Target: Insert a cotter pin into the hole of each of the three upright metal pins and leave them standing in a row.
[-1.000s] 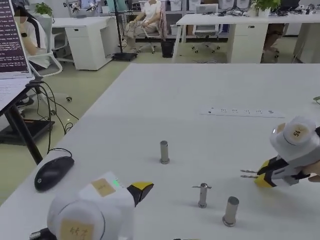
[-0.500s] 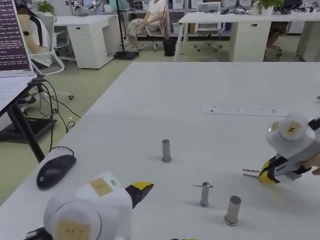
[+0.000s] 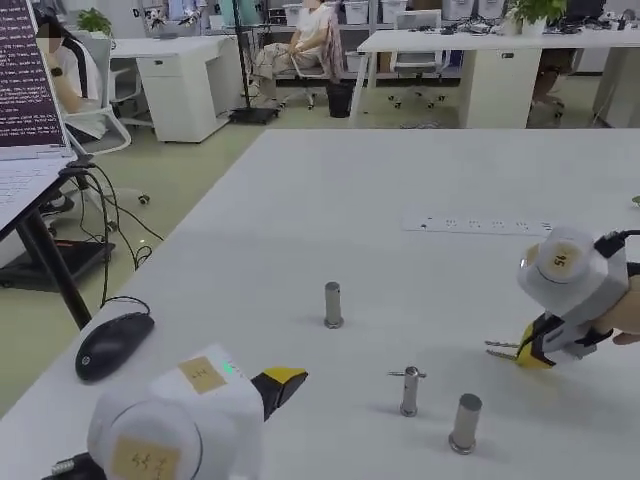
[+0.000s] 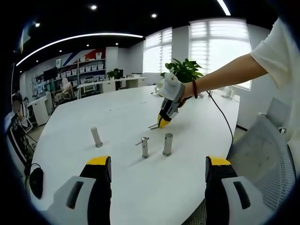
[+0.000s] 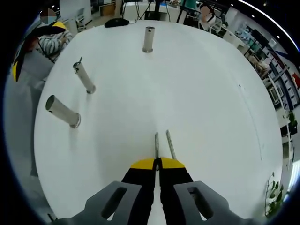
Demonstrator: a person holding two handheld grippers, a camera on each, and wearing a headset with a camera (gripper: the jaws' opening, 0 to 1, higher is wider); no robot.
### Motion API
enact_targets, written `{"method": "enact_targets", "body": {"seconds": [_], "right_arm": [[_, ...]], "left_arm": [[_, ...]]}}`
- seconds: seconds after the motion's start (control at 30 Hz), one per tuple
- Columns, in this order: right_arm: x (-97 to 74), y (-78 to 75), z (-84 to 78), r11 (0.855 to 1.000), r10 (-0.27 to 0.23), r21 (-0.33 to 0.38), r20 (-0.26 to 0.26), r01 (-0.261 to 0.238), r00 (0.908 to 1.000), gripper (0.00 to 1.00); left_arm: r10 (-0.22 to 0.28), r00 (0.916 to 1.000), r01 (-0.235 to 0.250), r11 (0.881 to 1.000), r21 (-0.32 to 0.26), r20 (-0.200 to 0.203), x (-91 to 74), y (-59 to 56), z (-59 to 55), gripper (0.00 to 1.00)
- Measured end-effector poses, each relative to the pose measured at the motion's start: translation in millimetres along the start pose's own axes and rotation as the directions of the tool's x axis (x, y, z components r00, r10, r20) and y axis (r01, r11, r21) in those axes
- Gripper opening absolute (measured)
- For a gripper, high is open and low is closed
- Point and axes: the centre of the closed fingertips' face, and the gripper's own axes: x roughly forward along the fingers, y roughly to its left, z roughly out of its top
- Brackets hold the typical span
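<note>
three upright pins (image 3: 409, 390) on the table (image 3: 420, 170), mouse (image 3: 113, 344) to their left.

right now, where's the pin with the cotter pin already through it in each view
Head view: cottered pin lower centre-right, just left of the thick bare pin.
Left gripper view: centre, just left of that pin.
Right gripper view: upper left.
Shared landmark: the thick bare pin beside it.
</note>
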Motion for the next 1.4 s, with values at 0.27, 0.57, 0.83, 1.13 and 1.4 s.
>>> {"method": "enact_targets", "body": {"seconds": [0.27, 0.57, 0.83, 1.13, 1.4], "right_arm": [[-9.6, -0.5, 0.0, 1.000, -0.025, -0.011, 0.021, 0.025, 0.9995, 0.02], [-31.7, 5.7, 14.3, 0.996, -0.073, -0.050, 0.091, 0.078, 0.9931, 0.02], [-55.5, 10.4, 25.6, 0.989, -0.101, -0.091, 0.170, 0.118, 0.9802, 0.02], [-82.0, 31.2, 39.3, 0.981, -0.115, -0.124, 0.238, 0.147, 0.9645, 0.02], [-98.4, 56.1, 55.9, 0.979, -0.099, -0.139, 0.302, 0.147, 0.9483, 0.02]], "left_arm": [[-0.021, 0.9998, 0.021, 1.000, -0.004, 0.004, 3.3, -2.5, 2.7, 0.79], [-0.056, 0.9983, 0.056, 0.998, -0.018, 0.016, 12.4, -7.6, 11.0, 0.73], [-0.091, 0.9951, 0.093, 0.995, -0.036, 0.038, 23.8, -12.3, 25.4, 0.65], [-0.130, 0.9899, 0.135, 0.986, -0.093, 0.056, 36.4, -17.5, 34.7, 0.55], [-0.162, 0.9859, 0.166, 0.976, -0.139, 0.041, 42.5, -22.4, 37.3, 0.42]]}}
